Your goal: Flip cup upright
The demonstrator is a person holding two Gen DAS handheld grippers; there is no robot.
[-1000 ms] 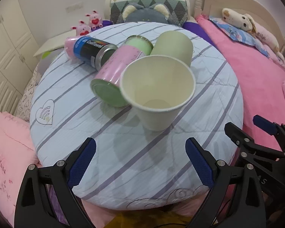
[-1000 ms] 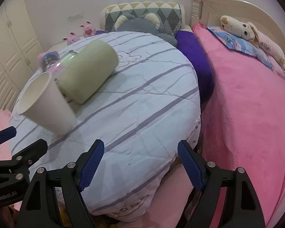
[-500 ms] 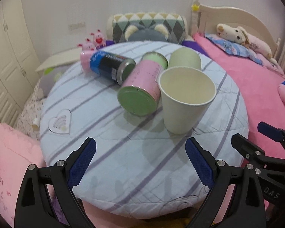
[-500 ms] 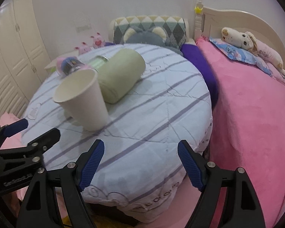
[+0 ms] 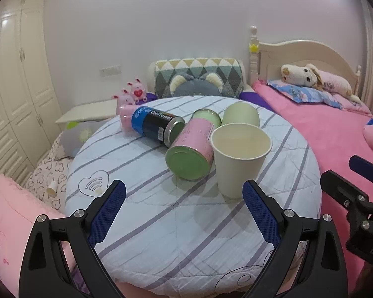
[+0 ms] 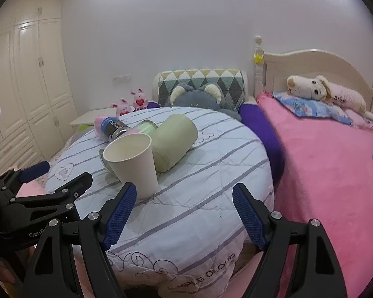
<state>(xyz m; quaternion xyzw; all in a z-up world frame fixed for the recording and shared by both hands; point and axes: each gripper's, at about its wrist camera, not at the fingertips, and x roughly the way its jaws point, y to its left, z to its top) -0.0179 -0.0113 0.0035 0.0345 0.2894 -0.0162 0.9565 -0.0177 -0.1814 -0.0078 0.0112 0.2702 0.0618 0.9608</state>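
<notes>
**Fingers wide, cup standing**

Fingers of our left gripper (image 5: 184,209) and right gripper (image 6: 184,209) gape wide, holding nothing. We see the paper cup (image 5: 240,160) upright, mouth up, on the striped worktop (image 5: 161,223), touching the pink can (image 5: 190,154) lying beside it. We judge the flip done; backing both grippers straight away, clear of its rim, should keep it standing.

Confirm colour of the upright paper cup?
Off-white, cream inside and out: paper cup. Clearest in the left wrist view.
</notes>
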